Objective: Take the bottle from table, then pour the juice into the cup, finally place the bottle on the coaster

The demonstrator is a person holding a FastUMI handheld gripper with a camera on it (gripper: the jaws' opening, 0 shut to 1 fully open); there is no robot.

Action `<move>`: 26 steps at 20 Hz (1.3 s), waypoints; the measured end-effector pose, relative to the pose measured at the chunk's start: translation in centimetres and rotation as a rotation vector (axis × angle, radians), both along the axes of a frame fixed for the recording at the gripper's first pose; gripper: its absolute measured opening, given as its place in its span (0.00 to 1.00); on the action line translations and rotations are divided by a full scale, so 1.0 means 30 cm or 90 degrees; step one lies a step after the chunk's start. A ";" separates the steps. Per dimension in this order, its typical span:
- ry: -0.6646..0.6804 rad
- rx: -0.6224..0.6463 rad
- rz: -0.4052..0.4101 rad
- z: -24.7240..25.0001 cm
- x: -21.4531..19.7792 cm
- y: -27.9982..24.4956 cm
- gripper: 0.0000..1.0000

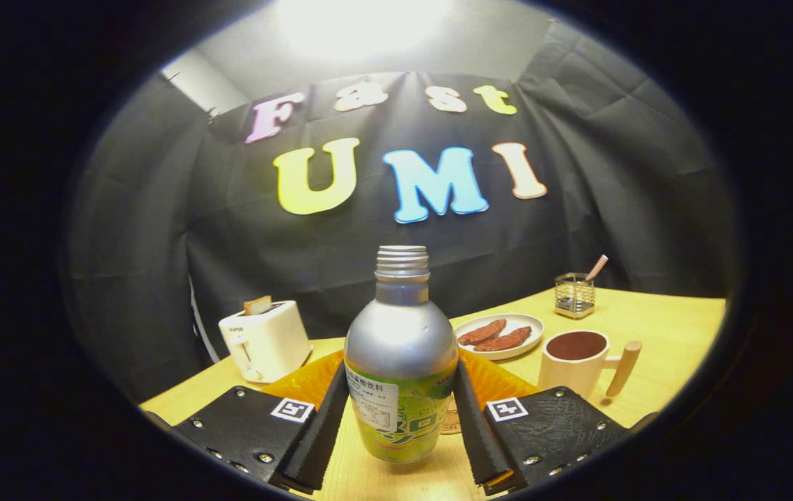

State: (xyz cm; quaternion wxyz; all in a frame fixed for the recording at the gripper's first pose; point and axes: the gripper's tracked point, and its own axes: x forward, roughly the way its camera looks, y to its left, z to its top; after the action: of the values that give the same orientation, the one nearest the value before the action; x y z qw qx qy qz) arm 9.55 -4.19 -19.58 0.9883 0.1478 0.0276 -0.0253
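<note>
While the gripper is tilted and clamps the upright bottle between both fingers, the cup stands beyond to the right, the plate behind

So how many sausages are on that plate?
2: sausages lie side by side on the plate, beyond the bottle between the gripper fingers.

— What colours does the bottle between the tongs show?
— Silver on its shoulder and neck, with a green and yellow label and a white patch of print.
— And around it?
— A pale wood tabletop, an orange mat, a white toaster, a cream cup with dark brown inside, and a white plate of reddish-brown pieces.
</note>
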 end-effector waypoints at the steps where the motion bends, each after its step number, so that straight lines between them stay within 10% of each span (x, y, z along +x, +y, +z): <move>1: 0.001 0.038 0.001 0.005 0.007 -0.008 0.76; 26: -0.064 0.693 0.016 0.010 0.135 -0.096 0.75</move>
State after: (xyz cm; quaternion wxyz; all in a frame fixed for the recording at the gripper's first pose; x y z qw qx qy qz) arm 13.59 -7.08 -19.27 0.7696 0.6383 -0.0090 0.0113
